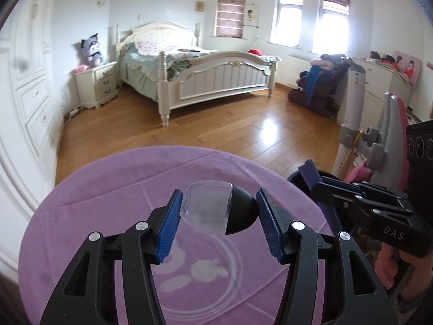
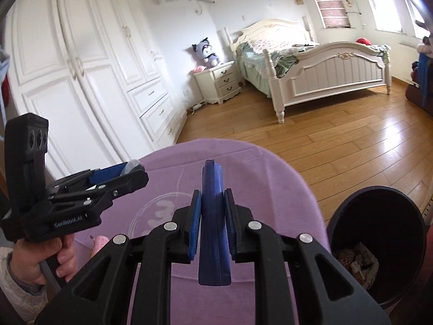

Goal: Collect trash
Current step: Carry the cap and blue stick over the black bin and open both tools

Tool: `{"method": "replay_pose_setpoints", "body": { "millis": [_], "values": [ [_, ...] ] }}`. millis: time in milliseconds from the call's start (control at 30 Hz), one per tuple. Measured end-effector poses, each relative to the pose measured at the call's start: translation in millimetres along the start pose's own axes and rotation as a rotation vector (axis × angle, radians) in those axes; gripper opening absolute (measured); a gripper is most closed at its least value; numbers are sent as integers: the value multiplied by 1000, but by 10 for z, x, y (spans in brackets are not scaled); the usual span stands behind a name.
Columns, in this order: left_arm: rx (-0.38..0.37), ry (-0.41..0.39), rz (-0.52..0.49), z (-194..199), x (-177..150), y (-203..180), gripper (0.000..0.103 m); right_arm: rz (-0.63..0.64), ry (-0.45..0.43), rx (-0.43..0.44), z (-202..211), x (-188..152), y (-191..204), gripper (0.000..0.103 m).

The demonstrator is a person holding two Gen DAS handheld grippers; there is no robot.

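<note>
1. The left tongs (image 1: 216, 214) hold a clear plastic cup with a black dome end (image 1: 216, 210) above the round counter under a purple cloth (image 1: 81, 230).
2. The right tongs (image 2: 212, 216) pinch a flat dark-blue wrapper (image 2: 213, 203), raised near the counter's right edge.
3. A black round bin (image 2: 379, 233) with scraps stands just beside that edge.
4. Beyond lies open wooden floor (image 2: 324, 146) up to the white bed (image 1: 216, 73).

Far ahead of hand-held gripper: white bed (image 1: 205, 73), nightstand (image 1: 97, 85) bearing plush toy (image 1: 92, 50). White wardrobe (image 2: 81, 62) at left. Wood floor (image 1: 230, 127).
</note>
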State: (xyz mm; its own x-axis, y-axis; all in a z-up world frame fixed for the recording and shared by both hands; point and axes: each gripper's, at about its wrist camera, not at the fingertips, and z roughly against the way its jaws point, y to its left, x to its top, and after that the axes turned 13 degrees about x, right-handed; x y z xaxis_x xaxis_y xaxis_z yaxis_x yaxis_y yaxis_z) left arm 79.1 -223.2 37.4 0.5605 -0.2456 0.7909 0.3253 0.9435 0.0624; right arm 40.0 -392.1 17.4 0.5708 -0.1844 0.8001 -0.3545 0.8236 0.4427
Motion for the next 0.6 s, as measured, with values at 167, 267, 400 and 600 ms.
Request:
{"method": "replay_pose_setpoints", "body": {
  "millis": [167, 267, 400, 600],
  "values": [
    [-63, -24, -55, -160, 193, -557, 56, -78, -63, -60, 267, 42, -439, 18],
    [-104, -29, -82, -269, 269, -879, 56, -119, -89, -90, 379, 25, -675, 18],
    [-156, -25, -126, -420, 347, -1270, 56, -180, -110, -125, 465, 2, -985, 18],
    [-228, -2, -164, -669, 395, -1792, 56, -252, -133, -168, 599, -112, -1330, 18]
  ]
}}
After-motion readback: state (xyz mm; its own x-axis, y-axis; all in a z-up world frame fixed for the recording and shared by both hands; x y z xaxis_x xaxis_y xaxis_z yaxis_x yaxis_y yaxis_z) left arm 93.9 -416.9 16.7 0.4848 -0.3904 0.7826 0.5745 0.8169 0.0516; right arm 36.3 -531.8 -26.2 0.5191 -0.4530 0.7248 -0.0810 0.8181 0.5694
